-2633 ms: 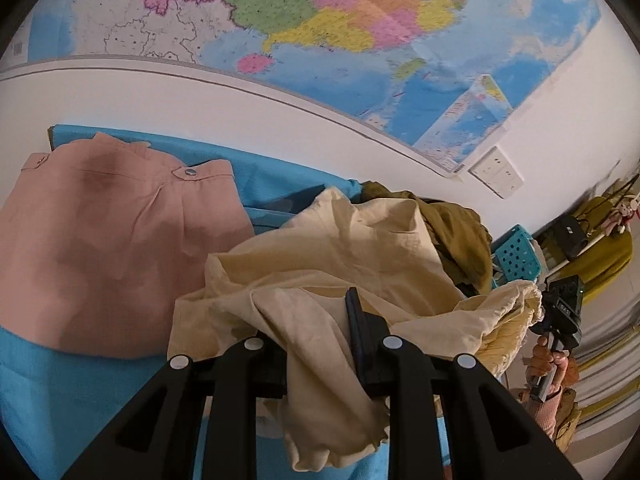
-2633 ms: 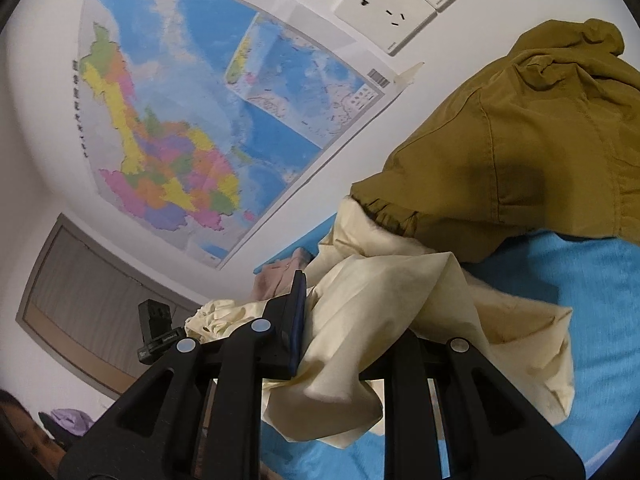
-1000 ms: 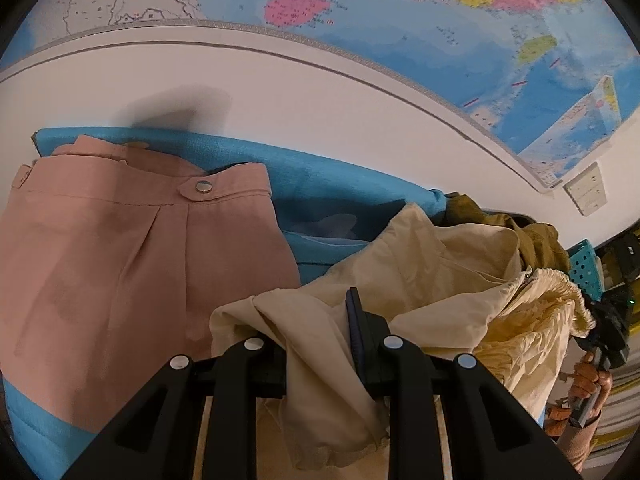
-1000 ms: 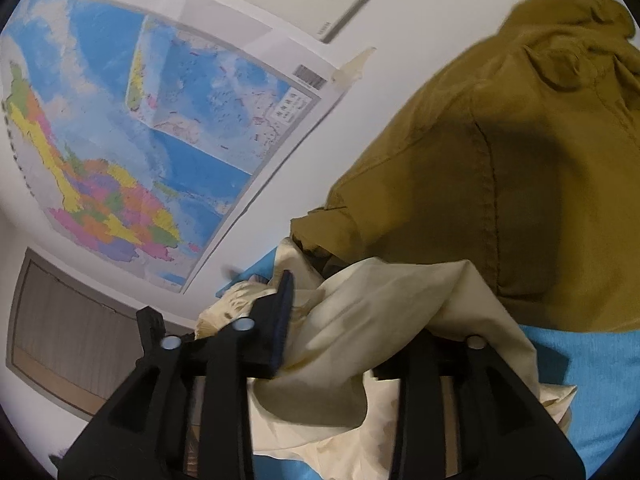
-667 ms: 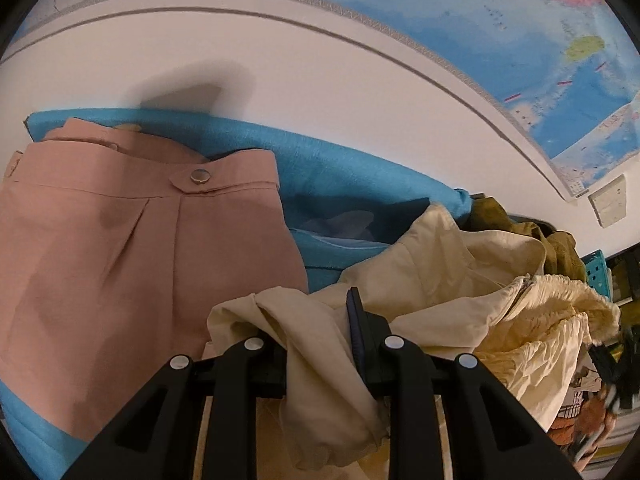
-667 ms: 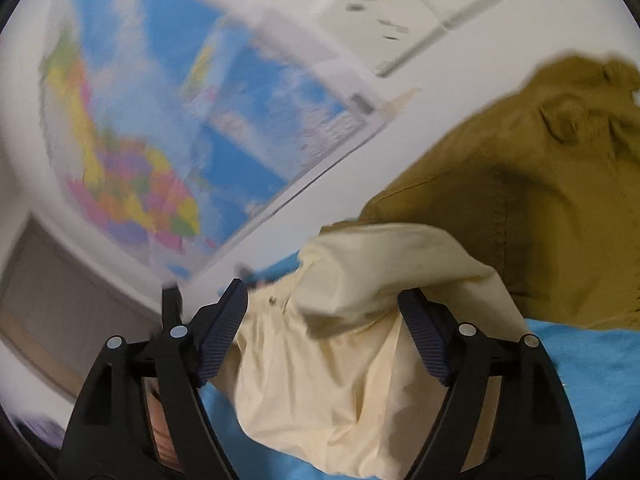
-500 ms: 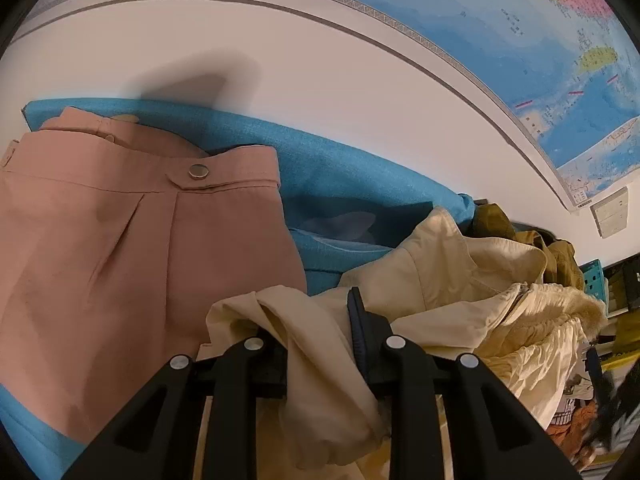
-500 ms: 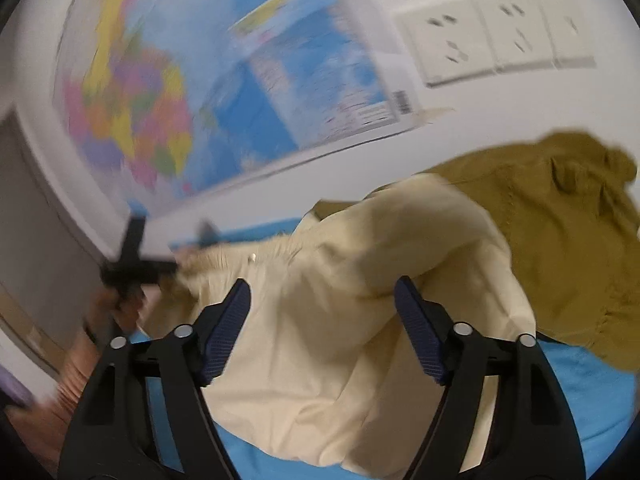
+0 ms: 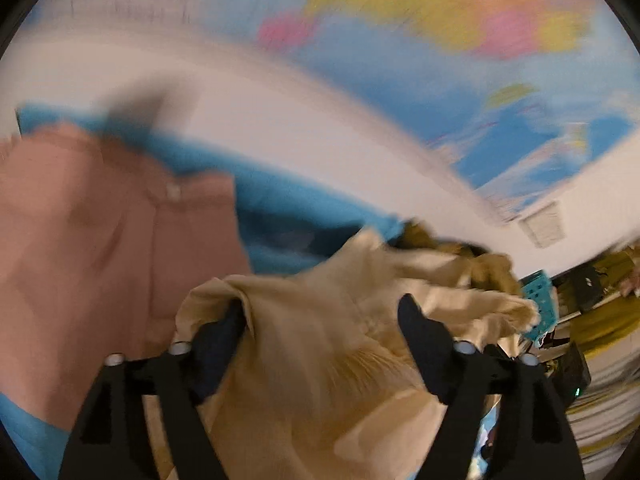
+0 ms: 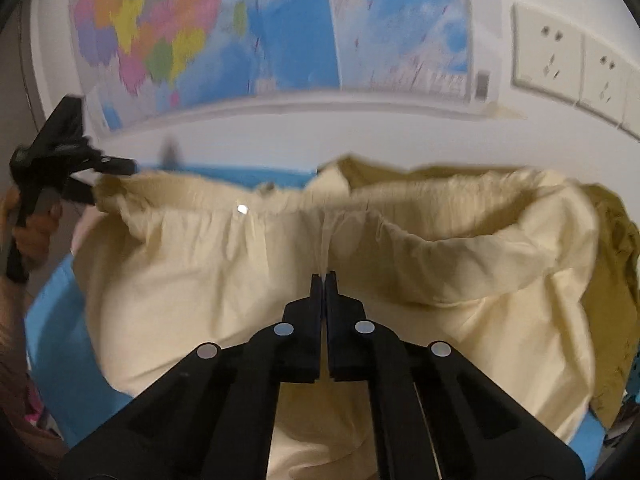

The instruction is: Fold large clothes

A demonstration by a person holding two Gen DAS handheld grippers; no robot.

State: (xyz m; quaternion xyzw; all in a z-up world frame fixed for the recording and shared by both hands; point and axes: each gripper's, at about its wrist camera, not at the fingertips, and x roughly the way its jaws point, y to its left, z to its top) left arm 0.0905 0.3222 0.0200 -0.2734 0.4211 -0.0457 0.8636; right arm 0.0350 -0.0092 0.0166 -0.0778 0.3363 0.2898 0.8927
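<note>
While its jaws stand wide apart, the left gripper [image 9: 322,316] has the crumpled cream cotton garment [image 10: 304,256] lying loose between them. The right gripper [image 10: 323,278] is pinched together on that garment's gathered waistband, directly ahead.

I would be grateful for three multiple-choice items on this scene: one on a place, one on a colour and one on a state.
1. In the left wrist view, the pink garment lies:
A. left of the cream garment
B. right of it
C. on top of it

2. The cover under the clothes is:
A. red
B. blue
C. grey

3. The right gripper is:
A. wide open
B. shut
C. out of view

Answers:
1. A: the pink garment lies left of the cream garment.
2. B: the cover shows blue.
3. B: the right gripper has its fingers pressed together.
</note>
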